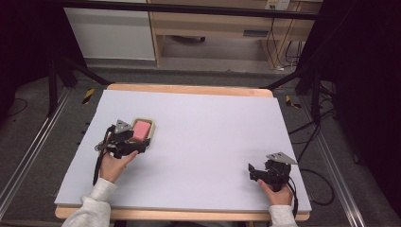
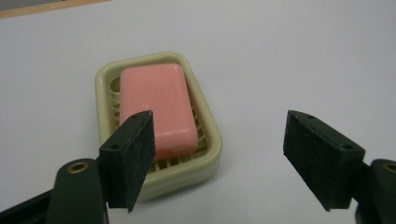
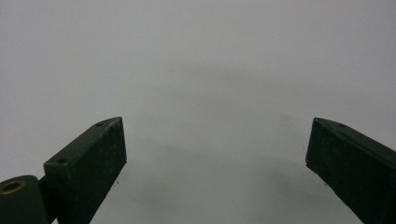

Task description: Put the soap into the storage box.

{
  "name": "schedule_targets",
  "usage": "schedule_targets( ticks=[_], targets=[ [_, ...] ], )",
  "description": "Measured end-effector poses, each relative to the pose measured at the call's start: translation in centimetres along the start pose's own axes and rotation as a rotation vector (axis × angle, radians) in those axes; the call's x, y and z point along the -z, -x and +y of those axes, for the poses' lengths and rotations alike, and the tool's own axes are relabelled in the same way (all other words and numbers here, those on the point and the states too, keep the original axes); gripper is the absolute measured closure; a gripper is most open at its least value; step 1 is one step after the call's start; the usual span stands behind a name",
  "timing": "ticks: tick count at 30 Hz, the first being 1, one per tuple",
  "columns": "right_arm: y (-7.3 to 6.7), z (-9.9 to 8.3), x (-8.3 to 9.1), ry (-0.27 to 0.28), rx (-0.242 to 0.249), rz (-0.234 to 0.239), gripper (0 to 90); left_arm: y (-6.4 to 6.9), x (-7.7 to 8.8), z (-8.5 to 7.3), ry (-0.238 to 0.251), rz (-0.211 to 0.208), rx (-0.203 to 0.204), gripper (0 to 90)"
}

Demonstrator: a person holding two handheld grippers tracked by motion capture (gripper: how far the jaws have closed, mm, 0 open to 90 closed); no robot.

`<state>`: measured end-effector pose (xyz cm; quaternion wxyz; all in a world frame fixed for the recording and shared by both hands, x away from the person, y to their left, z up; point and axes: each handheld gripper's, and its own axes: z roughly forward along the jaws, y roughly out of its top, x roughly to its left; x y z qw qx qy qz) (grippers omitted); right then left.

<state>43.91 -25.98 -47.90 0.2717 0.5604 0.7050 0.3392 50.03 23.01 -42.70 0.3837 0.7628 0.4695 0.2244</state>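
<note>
A pink bar of soap [image 1: 141,129] [image 2: 158,106] lies in a pale green slotted soap dish [image 1: 152,124] [image 2: 210,140] on the left half of the white table top [image 1: 203,127]. My left gripper [image 1: 137,142] [image 2: 219,154] hovers just in front of the dish, open, with its left jaw over the near end of the soap and nothing between the jaws. My right gripper [image 1: 253,170] [image 3: 217,163] rests near the table's front right, open, with bare white surface between its jaws.
A wooden edge [image 1: 189,89] borders the table at the far side. Behind it stand a wooden cabinet [image 1: 213,28] and black frame legs [image 1: 302,75]. Cables [image 1: 321,189] trail off the right side onto the floor.
</note>
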Motion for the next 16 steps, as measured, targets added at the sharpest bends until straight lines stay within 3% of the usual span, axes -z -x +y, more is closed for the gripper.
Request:
schedule_targets(
  ticks=[11,16],
  targets=[
    [0.6,-0.1,0.3,0.006,-0.009,-0.036,5.3,-1.3,2.4,-3.6,0.046,0.029,0.034,22.4],
    [0.6,-0.1,0.3,0.0,-0.016,-0.033,5.3,-1.8,2.5,-5.4,0.019,0.036,0.038,22.2]
  ],
)
